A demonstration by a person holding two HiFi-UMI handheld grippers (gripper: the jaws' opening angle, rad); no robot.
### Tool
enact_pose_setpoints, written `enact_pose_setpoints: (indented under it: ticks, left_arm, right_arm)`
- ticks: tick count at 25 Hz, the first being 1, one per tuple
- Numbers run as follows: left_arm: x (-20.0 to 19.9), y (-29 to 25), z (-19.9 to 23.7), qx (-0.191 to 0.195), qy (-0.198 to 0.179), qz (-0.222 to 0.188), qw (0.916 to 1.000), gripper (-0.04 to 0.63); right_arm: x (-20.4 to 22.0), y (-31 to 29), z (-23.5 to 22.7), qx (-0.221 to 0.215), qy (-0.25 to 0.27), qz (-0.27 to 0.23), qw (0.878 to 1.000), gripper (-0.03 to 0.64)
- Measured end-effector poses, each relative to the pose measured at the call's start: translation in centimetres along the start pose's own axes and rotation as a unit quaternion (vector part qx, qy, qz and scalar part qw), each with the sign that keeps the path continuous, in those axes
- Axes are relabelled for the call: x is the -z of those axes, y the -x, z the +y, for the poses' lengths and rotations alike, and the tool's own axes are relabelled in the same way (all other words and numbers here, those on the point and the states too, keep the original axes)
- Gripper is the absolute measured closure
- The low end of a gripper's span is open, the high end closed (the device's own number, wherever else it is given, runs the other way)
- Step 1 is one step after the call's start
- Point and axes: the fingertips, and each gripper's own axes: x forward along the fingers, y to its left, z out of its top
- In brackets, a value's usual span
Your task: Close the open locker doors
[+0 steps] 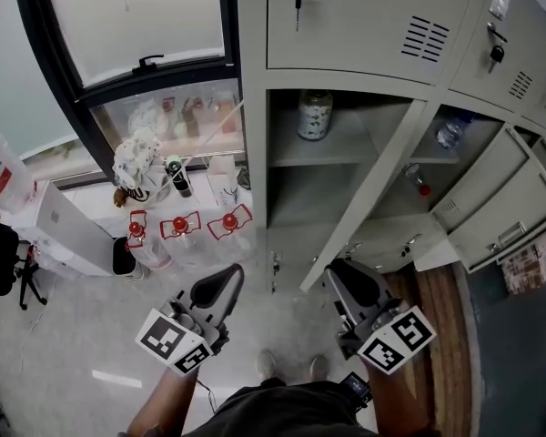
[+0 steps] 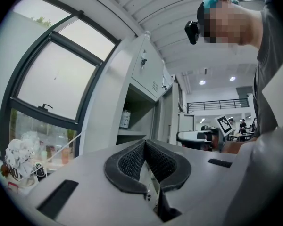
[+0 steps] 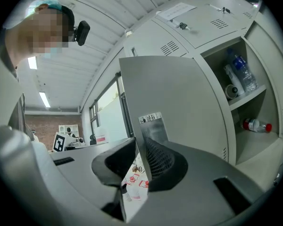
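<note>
The grey locker bank (image 1: 364, 25) has one tall door (image 1: 373, 180) swung out towards me, seen almost edge-on. Two lower doors (image 1: 487, 176) (image 1: 514, 212) at the right also hang open. My right gripper (image 1: 334, 269) is at the tall door's free edge near its bottom corner. In the right gripper view that door (image 3: 179, 93) runs between the jaws of the right gripper (image 3: 139, 138), which is shut on its edge. My left gripper (image 1: 229, 276) (image 2: 144, 142) is held left of the door, shut and holding nothing.
Inside the open compartments are a jar (image 1: 314, 115), a water bottle (image 1: 448, 133) and a red-capped bottle (image 1: 417, 180). Large red-capped water jugs (image 1: 180, 230) and a white box (image 1: 68, 230) stand on the floor left of the lockers, under a window.
</note>
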Motion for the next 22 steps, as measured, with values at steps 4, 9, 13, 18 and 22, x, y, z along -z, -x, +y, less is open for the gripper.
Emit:
enact_pose_setpoints:
  ticks: [4, 9, 13, 18, 22]
  left_arm:
    - [0.0, 0.2, 0.4, -0.007, 0.000, 0.000, 1.0000, 0.586]
    - [0.1, 0.5, 0.9, -0.013, 0.002, -0.001, 0.9999, 0.586]
    - [0.1, 0.5, 1.3, -0.018, 0.003, 0.000, 0.9998, 0.586]
    - [0.2, 0.5, 1.6, -0.024, 0.005, 0.000, 0.9997, 0.586]
    - [0.1, 0.5, 1.8, -0.028, 0.006, -0.001, 0.9996, 0.586]
  right_arm:
    - [0.0, -0.6, 0.1, -0.005, 0.001, 0.002, 1.000, 0.549]
    - [0.2, -1.3, 0.2, -0.011, 0.001, 0.004, 1.000, 0.551]
    - [0.1, -1.9, 0.2, -0.017, 0.001, 0.006, 1.000, 0.552]
    - [0.2, -2.5, 0.2, -0.024, 0.001, 0.008, 1.000, 0.555]
    - [0.2, -3.0, 0.2, -0.029, 0.002, 0.011, 1.000, 0.560]
